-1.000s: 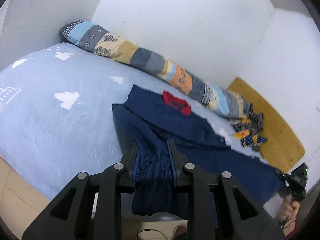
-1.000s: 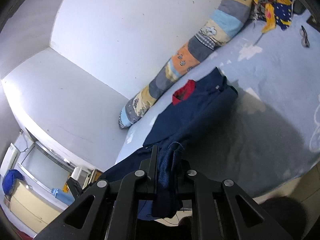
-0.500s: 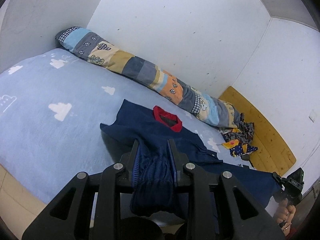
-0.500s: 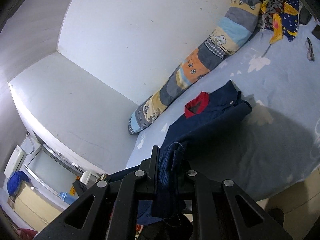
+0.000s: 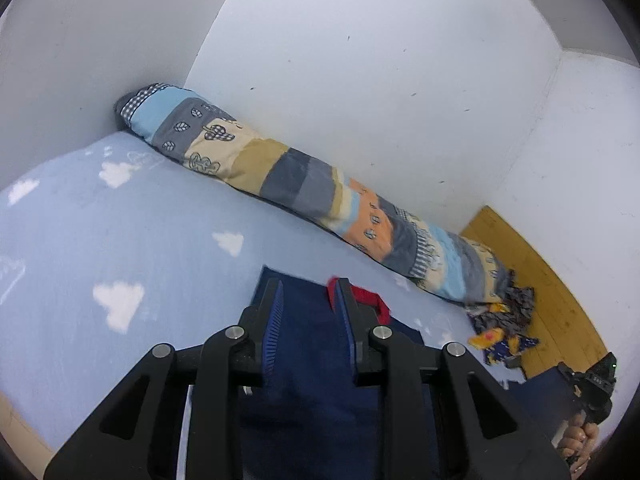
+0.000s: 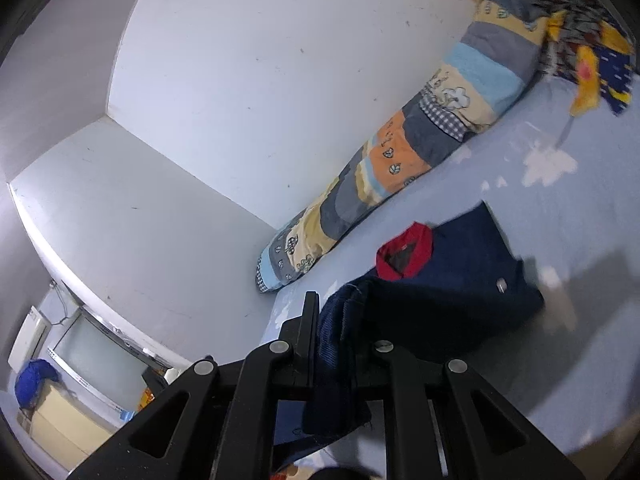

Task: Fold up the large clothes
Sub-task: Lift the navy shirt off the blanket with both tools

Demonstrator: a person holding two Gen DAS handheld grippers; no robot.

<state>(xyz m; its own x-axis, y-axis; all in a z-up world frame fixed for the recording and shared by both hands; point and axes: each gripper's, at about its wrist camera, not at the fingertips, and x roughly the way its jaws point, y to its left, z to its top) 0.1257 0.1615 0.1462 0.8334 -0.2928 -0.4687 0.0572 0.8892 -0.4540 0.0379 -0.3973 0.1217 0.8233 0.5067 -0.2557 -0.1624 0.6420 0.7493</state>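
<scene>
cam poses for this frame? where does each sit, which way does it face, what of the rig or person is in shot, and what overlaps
Left wrist: sits on the left tongs, looks slightly down across the bed toward the patchwork bolster by the wall; shows its fingers clamped on the navy garment, plus the right tongs and a hand.
Right wrist: sits on the right tongs, looks along the bed to the corner; shows its fingers pinching navy fabric.
Shared: garment with red collar, bolster, bed, patterned clothes pile.

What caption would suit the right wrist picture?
Right gripper clamps the navy garment, its red collar showing, over a cloud-print bed.
</scene>
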